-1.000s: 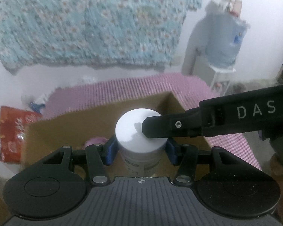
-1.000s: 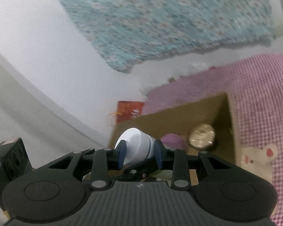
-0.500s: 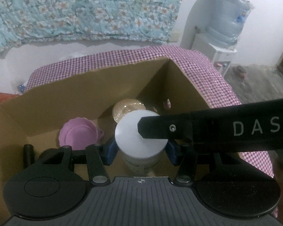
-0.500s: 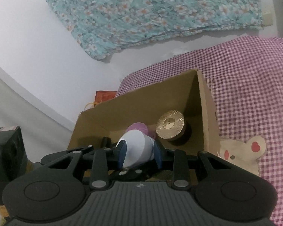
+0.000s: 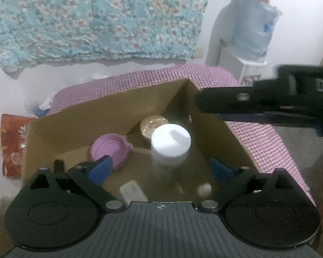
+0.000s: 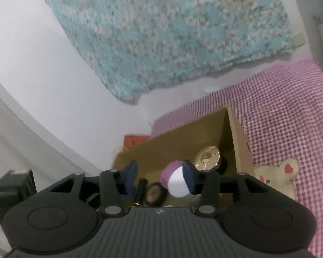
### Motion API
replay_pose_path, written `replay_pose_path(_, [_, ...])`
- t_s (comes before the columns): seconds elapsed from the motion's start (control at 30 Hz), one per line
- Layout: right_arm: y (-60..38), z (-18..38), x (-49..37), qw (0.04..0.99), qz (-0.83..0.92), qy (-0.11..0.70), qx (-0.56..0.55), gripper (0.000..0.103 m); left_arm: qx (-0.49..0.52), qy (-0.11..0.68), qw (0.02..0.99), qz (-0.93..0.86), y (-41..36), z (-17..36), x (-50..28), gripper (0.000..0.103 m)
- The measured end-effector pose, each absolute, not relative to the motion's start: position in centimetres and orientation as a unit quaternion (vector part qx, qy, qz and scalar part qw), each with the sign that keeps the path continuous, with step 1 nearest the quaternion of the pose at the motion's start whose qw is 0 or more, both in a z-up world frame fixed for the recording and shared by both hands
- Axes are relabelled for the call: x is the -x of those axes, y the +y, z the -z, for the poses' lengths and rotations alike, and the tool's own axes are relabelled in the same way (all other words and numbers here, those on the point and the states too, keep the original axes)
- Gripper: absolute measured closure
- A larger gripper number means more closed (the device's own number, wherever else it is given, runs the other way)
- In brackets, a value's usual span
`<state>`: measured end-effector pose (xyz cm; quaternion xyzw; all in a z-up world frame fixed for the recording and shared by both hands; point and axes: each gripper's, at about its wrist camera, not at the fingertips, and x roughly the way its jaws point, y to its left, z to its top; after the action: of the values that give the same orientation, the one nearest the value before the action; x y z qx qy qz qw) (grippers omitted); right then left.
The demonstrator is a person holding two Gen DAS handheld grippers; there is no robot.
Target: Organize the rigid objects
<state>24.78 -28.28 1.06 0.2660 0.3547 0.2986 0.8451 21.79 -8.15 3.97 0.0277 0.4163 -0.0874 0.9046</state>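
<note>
A white-lidded jar (image 5: 171, 139) stands inside the cardboard box (image 5: 97, 111), its body blurred. My left gripper (image 5: 161, 168) hangs over the box with its jaws opening wide; the blue pads (image 5: 101, 167) stand clear of the jar on both sides. In the left wrist view my right gripper (image 5: 247, 105) reaches in from the upper right, away from the jar. In the right wrist view my right gripper (image 6: 159, 174) is also opening, and the jar's lid (image 6: 178, 182) shows beside its right pad, farther off in the box (image 6: 183, 142).
In the box lie a purple bowl-like lid (image 5: 109, 150), a gold-lidded jar (image 5: 154, 124), a black tape roll (image 6: 155, 193), a small white item (image 5: 132, 191) and a pale ball (image 5: 204, 189). The box sits against a pink checked bed (image 6: 290, 118). A water dispenser (image 5: 252, 28) stands behind, a red bag (image 5: 13, 142) at the left.
Both grippers were shut on the white jar; both have opened and let it go. The jar now stands in the box, and the right gripper has drawn back to the right.
</note>
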Motion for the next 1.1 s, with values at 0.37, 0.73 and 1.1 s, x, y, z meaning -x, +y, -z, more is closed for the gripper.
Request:
replay_pose_path(0.37, [-30.2,-3.3,-16.0,0.870,-0.241,0.332,-0.273,0.039,0.007,0.402,0.915,0.027,-6.4,-8.4,-14.4,0.000])
replay_pose_path(0.73, [-29.5,-7.2,-10.9,0.905,-0.186,0.312,-0.221,0.019,0.000,0.389,0.921,0.032,-7.2,-8.3,-11.2,0.000])
replay_pose_path(1.1, [-27.2,-8.4,-9.0,0.942,-0.113,0.291,-0.124,0.000,-0.008,0.397,0.917,0.017,-6.5,-7.2,-10.7,0.000])
